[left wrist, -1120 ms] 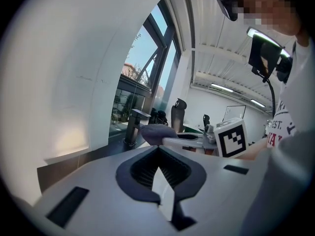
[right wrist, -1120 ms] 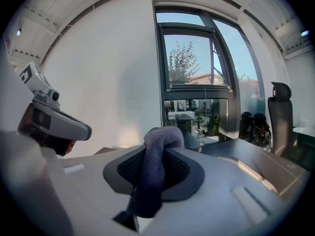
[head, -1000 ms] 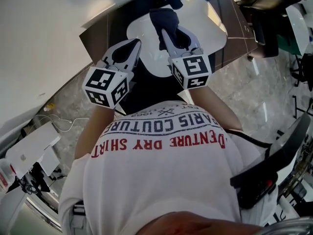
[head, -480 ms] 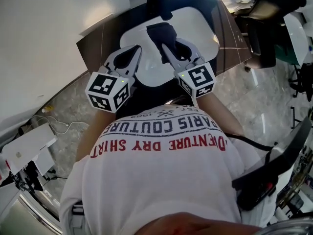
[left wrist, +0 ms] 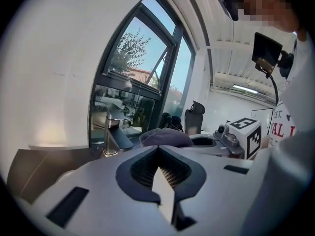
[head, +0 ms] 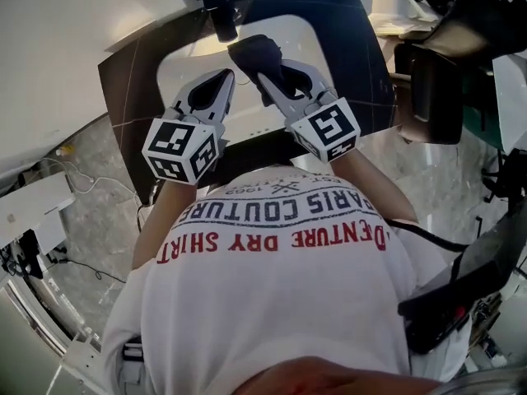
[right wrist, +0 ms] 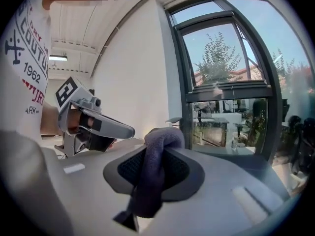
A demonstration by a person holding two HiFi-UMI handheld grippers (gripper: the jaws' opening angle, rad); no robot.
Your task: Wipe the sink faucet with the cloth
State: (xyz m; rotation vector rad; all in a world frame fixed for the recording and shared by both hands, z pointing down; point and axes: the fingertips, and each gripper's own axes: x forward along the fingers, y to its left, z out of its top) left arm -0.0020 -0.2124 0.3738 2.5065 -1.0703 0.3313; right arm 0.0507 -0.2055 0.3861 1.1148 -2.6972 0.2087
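A white sink (head: 175, 66) is set in a dark counter (head: 128, 85), with a dark faucet (head: 221, 13) at its back edge. My right gripper (head: 268, 74) is shut on a dark blue cloth (head: 254, 54), held over the basin just right of and below the faucet. In the right gripper view the cloth (right wrist: 153, 168) bulges up between the jaws. My left gripper (head: 226, 77) hovers beside it over the basin, jaws together and empty. The left gripper view has the faucet (left wrist: 110, 137) ahead on the left and the cloth (left wrist: 165, 136) to its right.
A tall window (left wrist: 138, 82) stands right behind the sink, and a white wall (head: 58, 48) is to the left. A black office chair (head: 428, 81) is close on the right. Cables (head: 82, 189) lie on the stone floor at the left.
Both grippers have moved forward over the basin. The right gripper's cloth is now closer to the faucet. The head view has swung, so the sink sits further left.
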